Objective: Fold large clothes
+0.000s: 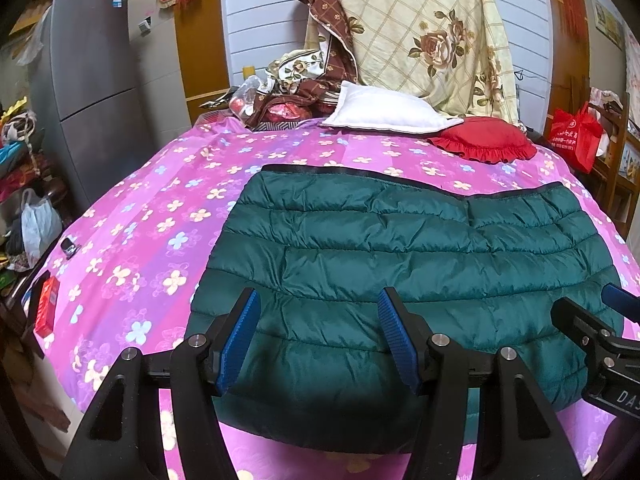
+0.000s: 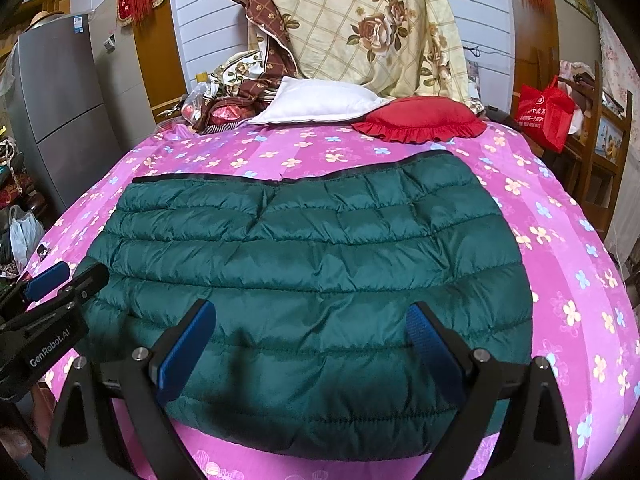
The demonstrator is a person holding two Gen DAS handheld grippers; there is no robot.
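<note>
The jacket [image 2: 304, 276] fills the bed's [image 2: 560, 240] near middle; sheet lies bare along both sides. Pillows [image 2: 320, 100] and bedding [image 2: 360, 28] block the far edge.

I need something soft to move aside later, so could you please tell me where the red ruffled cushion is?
The red ruffled cushion lies at the bed's far end, right of centre in both views, beside the white pillow and beyond the green jacket.
</note>
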